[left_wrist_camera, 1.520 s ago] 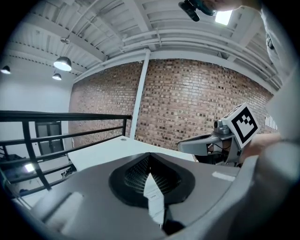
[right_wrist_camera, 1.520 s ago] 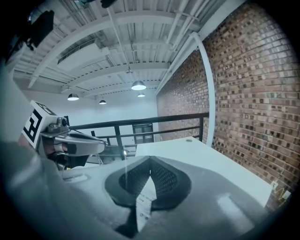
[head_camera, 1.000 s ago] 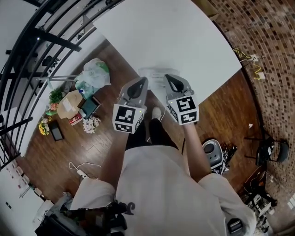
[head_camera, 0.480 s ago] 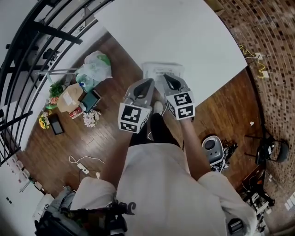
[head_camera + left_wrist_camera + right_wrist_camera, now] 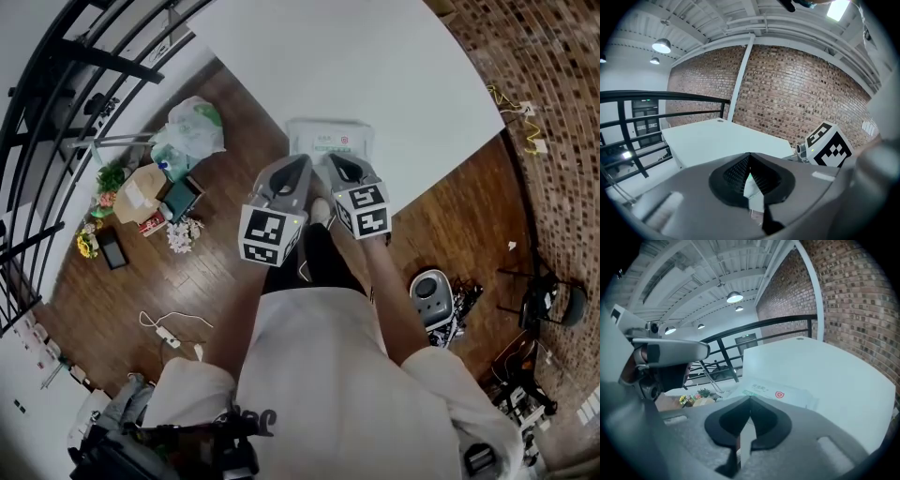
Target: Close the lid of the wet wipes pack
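White wet wipes pack [image 5: 330, 141], one; left tongs [image 5: 301, 163] and right tongs [image 5: 335, 161], closed.

white table [image 5: 394, 66] runs out ahead of the left claw [image 5: 302, 161] and the right claw [image 5: 330, 159]. left of the left claw, down on the wood floor [image 5: 216, 281]: a plastic bag [image 5: 192, 131], a cardboard box [image 5: 136, 199], some flowers [image 5: 180, 236]. black railing [image 5: 56, 103] further left. right of the right claw there's a brick wall [image 5: 553, 112] and a yellow cable [image 5: 511, 103], with a round grey gadget [image 5: 431, 292] behind it.
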`<state>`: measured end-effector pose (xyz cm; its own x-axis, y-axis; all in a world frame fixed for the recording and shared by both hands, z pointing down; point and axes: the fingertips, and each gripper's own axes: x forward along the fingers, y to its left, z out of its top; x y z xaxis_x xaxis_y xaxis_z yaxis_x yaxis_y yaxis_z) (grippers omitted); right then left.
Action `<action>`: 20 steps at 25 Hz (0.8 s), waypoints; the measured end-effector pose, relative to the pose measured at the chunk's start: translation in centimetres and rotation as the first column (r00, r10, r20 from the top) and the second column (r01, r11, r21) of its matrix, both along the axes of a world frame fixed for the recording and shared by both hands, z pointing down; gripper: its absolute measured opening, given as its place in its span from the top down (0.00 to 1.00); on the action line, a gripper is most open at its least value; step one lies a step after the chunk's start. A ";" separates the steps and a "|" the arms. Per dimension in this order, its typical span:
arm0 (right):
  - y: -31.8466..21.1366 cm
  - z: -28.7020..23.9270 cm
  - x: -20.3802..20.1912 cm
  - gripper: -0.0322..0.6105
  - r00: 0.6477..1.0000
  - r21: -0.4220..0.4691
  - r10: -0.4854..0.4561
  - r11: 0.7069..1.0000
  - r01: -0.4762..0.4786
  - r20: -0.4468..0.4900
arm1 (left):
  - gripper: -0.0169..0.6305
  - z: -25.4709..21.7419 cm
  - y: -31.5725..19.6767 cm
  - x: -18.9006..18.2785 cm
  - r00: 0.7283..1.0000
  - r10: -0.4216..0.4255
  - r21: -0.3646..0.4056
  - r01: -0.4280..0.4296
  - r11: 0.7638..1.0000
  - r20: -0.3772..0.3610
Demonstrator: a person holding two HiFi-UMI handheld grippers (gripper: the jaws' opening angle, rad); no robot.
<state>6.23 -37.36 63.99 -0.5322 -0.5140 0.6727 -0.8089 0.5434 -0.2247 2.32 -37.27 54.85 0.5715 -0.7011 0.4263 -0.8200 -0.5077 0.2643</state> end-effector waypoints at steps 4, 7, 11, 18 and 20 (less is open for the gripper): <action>-0.1 1.3 -0.1 0.97 1.000 -0.025 0.003 1.000 -0.004 -0.017 | 0.95 0.3 0.2 -0.2 1.000 -0.002 -0.010 0.002 1.000 -0.001; -0.1 1.4 -0.1 0.97 1.000 -0.027 0.004 1.000 -0.004 -0.011 | 0.95 0.4 0.3 -0.1 1.000 -0.003 -0.014 0.003 1.000 -0.002; -0.2 1.8 -0.1 0.97 1.000 -0.041 0.016 0.999 -0.016 -0.006 | 0.95 0.6 0.1 -0.2 1.000 -0.015 -0.022 0.014 1.000 -0.013; -0.3 2.0 -0.2 0.97 0.999 -0.081 0.010 0.997 -0.013 -0.041 | 0.95 0.5 0.2 -0.3 1.000 -0.014 -0.021 0.014 1.000 -0.009; -0.2 2.1 -0.2 0.97 0.999 -0.082 0.025 0.996 -0.028 -0.040 | 0.95 0.7 0.3 -0.6 1.000 -0.019 -0.025 0.019 1.000 -0.005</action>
